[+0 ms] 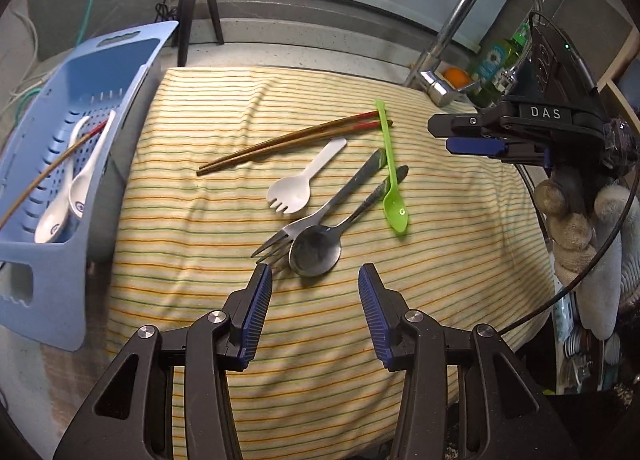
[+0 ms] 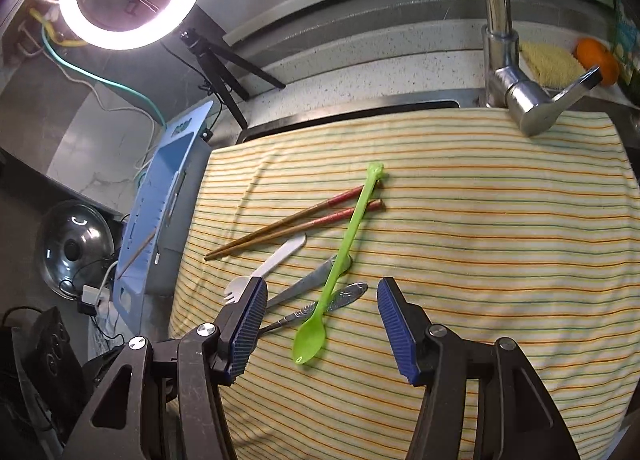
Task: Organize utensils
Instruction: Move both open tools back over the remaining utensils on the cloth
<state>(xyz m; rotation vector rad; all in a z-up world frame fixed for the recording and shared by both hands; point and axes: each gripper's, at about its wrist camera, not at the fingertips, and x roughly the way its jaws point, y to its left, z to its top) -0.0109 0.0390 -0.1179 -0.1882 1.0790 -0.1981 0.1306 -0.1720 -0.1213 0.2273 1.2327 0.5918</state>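
A: Where do the utensils lie?

B: On the striped cloth (image 1: pixel 208 260), in a loose cluster near its middle. A pair of brown chopsticks (image 1: pixel 288 144) with red ends sits toward the far edge; a white spork (image 1: pixel 298 188) lies just below them. A metal fork (image 1: pixel 320 212) and a metal spoon (image 1: pixel 320 252) lie side by side, and a green spoon (image 2: pixel 332 272) crosses over both their handles and the chopsticks' red ends.

A: And the basket?

B: The blue basket (image 1: pixel 52 292) stands off the cloth's left edge. Two white ceramic spoons (image 1: pixel 68 196) and one more chopstick (image 1: pixel 52 168) are in it.

A: The grippers?

B: The left gripper (image 1: pixel 316 292) is partly open with nothing between its pads, hovering just short of the metal spoon's bowl. The right gripper (image 2: pixel 322 324) is also partly open and holds nothing; the green spoon's bowl lies between its fingers in the right wrist view, untouched. A gloved hand (image 1: pixel 576 228) carries it at the cloth's right edge
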